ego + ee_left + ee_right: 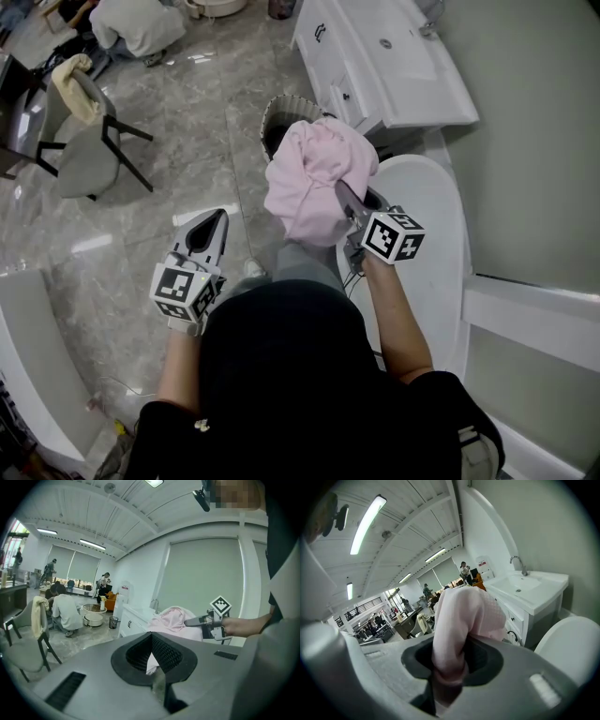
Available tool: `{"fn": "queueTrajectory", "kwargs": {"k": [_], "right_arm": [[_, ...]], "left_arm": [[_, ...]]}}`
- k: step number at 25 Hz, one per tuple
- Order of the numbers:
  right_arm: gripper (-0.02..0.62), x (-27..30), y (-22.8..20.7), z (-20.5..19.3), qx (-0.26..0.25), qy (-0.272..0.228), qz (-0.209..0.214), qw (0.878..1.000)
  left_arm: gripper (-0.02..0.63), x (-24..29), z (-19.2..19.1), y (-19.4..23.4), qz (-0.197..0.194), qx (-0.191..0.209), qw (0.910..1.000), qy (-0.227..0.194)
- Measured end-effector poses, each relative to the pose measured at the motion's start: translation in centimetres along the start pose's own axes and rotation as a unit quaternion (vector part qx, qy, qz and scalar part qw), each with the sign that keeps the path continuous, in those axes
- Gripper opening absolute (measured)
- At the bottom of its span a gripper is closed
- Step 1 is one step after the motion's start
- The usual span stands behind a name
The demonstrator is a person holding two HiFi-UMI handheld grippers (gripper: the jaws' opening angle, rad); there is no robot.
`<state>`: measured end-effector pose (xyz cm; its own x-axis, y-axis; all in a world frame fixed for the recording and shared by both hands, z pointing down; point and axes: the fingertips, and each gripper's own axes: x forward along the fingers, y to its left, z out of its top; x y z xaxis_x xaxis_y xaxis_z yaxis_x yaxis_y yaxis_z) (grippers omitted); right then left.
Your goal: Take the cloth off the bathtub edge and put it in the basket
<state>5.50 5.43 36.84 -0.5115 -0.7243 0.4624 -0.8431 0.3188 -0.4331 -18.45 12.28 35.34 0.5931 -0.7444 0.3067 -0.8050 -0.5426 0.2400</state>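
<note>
Close to my body, left gripper [217, 221]: fingers pressed together, nothing between them. Just ahead, right gripper [348, 201] fingers are pinching a fold of the pink cloth [314, 173], which hangs bunched in the air, off the bathtub [450, 216] edge and just short of the basket [272, 109]. Risks as I judge them: only one fold is clamped, so the loose bulk could slip free, or drape over the rim if I release too early. The cloth hides most of the basket; the visible part of its inside is dark and I see nothing in it.

cloth [314, 173]: pink, bunched, aloft | basket [281, 103]: dark, ribbed, upright on floor, partly behind cloth
</note>
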Motion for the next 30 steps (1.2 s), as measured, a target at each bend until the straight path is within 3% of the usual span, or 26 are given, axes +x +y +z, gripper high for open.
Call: {"fn": "queueTrajectory", "kwargs": {"k": [8,19,30], "right_arm": [[0.112,6.6,-3.1,3.7,0.007,0.011,0.007,1.0],[0.112,15.9,-10.7,8.2,0.012,0.059,0.023,0.998],[0.113,23.7,-17.3,8.8,0.006,0.116,0.036,0.993]], "left_arm": [[0.012,5.0,1.5,4.0,0.016,-0.006,0.9998,0.009],[0.012,15.6,5.4,7.4,0.042,-0.014,0.9986,0.03],[0.012,23.5,6.6,9.6,0.079,-0.024,0.9948,0.058]]}}
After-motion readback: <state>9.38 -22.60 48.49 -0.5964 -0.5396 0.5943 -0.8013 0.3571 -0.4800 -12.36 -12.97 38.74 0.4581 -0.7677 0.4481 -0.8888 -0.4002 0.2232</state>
